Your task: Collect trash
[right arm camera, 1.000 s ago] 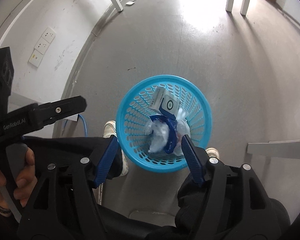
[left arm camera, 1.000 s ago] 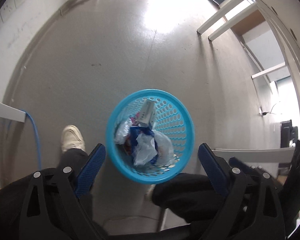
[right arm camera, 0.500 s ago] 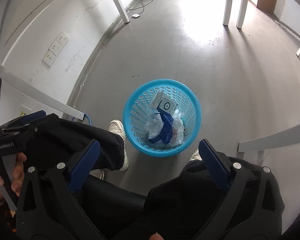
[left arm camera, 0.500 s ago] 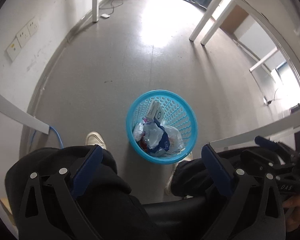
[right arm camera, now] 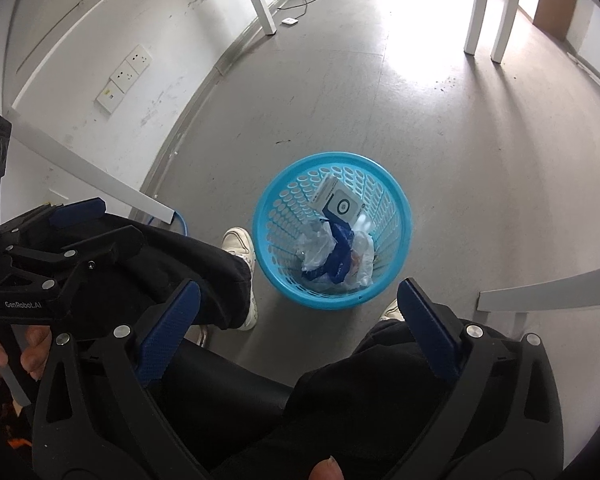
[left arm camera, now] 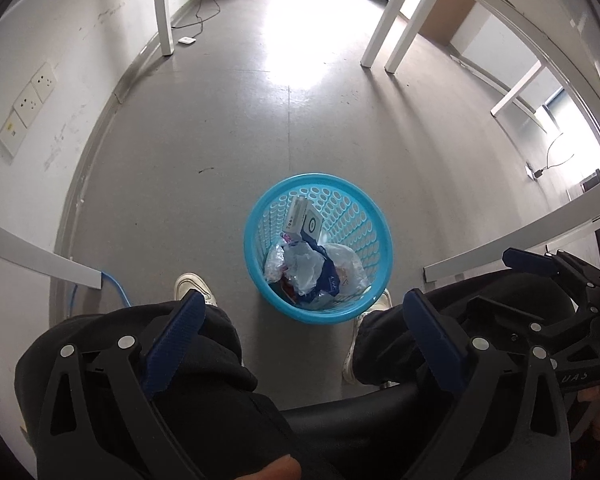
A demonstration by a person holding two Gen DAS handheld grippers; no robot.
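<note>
A blue plastic mesh basket (left arm camera: 256,216) (right arm camera: 396,200) stands on the grey floor between a seated person's feet. Inside it a white box (left arm camera: 306,220) (right arm camera: 338,204) leans on the wall above crumpled clear and blue plastic wrappers (left arm camera: 312,270) (right arm camera: 332,256). My left gripper (left arm camera: 302,299) hangs high above the basket, pointing steeply down, open with nothing between its blue pads. My right gripper (right arm camera: 299,287) is also high above the basket, open wide and empty. Each gripper shows at the edge of the other's view.
The person's black-trousered knees (left arm camera: 204,344) (right arm camera: 204,256) and white shoes (left arm camera: 192,284) (right arm camera: 240,244) flank the basket. White table legs (left arm camera: 162,8) (right arm camera: 474,4) stand farther off. Wall sockets (right arm camera: 126,76) and a blue cable (left arm camera: 114,286) are at the left.
Both grippers have risen away from the basket, which now looks smaller and farther below. The right gripper's jaws have spread wider. The person's knees have come into both views.
</note>
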